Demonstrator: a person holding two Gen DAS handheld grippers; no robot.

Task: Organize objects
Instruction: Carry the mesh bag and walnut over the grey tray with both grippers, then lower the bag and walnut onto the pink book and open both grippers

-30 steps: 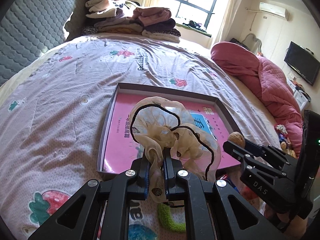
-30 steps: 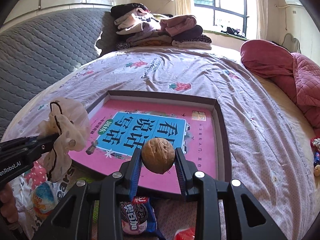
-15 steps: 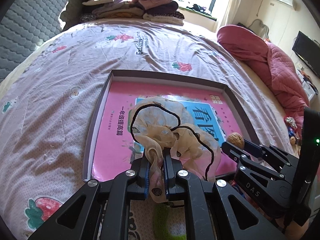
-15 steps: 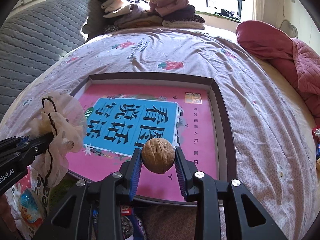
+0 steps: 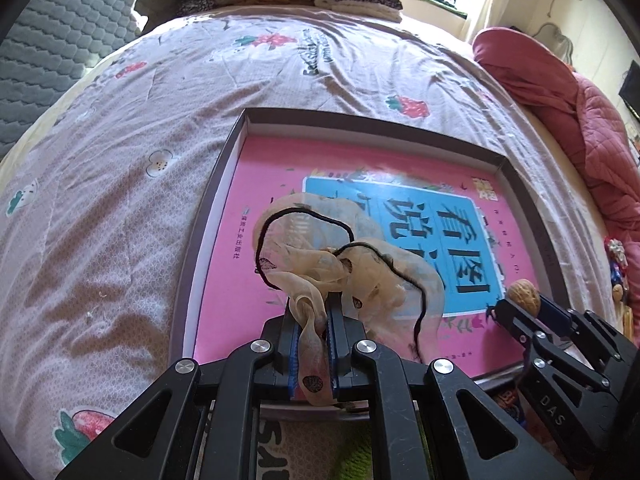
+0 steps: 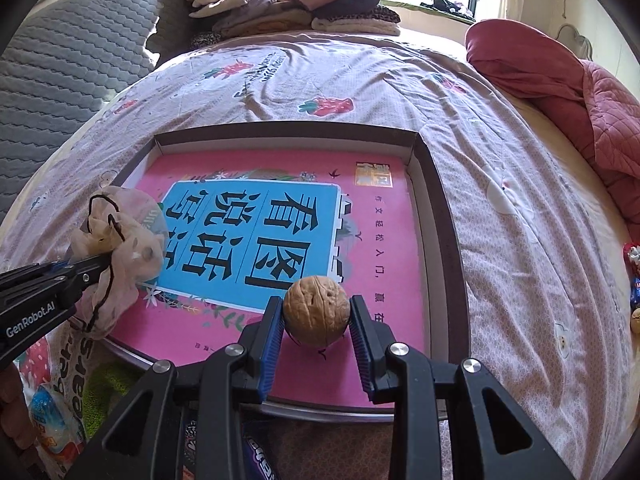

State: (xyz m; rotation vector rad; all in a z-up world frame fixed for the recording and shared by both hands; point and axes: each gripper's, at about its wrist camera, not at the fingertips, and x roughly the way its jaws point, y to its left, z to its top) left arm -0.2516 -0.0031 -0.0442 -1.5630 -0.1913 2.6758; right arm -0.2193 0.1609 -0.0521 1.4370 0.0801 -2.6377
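Grippers (image 6: 316,312): one walnut (image 6: 316,310), one scrunchie (image 5: 340,264)

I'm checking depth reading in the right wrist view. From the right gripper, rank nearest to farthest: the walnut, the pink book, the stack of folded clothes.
1. Walnut: clamped in the right gripper.
2. Pink book: just beyond, lying in the shallow box.
3. Stack of folded clothes: at the bed's far end, near the window.
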